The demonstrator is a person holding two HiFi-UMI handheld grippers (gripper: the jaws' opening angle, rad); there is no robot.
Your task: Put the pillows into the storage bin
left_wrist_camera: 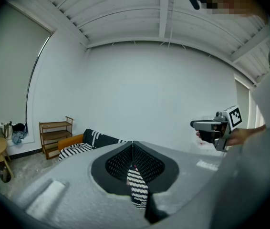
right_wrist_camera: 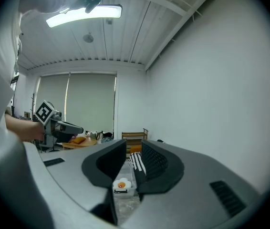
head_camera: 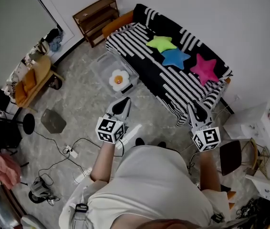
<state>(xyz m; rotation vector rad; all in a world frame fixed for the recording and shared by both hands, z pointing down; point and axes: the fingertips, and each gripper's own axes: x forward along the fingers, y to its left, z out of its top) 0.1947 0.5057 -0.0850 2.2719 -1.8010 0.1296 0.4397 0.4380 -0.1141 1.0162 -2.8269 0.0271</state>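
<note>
Three star pillows lie on the black-and-white striped sofa [head_camera: 182, 87]: green [head_camera: 161, 43], blue [head_camera: 175, 57] and pink [head_camera: 204, 68]. A clear storage bin [head_camera: 104, 67] stands on the floor in front of the sofa, with a fried-egg pillow [head_camera: 119, 79] inside it. My left gripper [head_camera: 121, 106] hovers near the bin, its jaws shut and empty [left_wrist_camera: 132, 143]. My right gripper [head_camera: 196, 110] is held before the sofa's near end. Its jaws [right_wrist_camera: 134, 151] stand a narrow gap apart with nothing between them, and through the gap the egg pillow [right_wrist_camera: 121, 184] shows far off.
A wooden shelf [head_camera: 96, 14] stands by the far wall left of the sofa. A round wooden table [head_camera: 32, 78], a grey box [head_camera: 53, 120] and cables with a power strip [head_camera: 70, 151] are at the left. A chair [head_camera: 233, 156] and white boxes [head_camera: 268, 123] are at the right.
</note>
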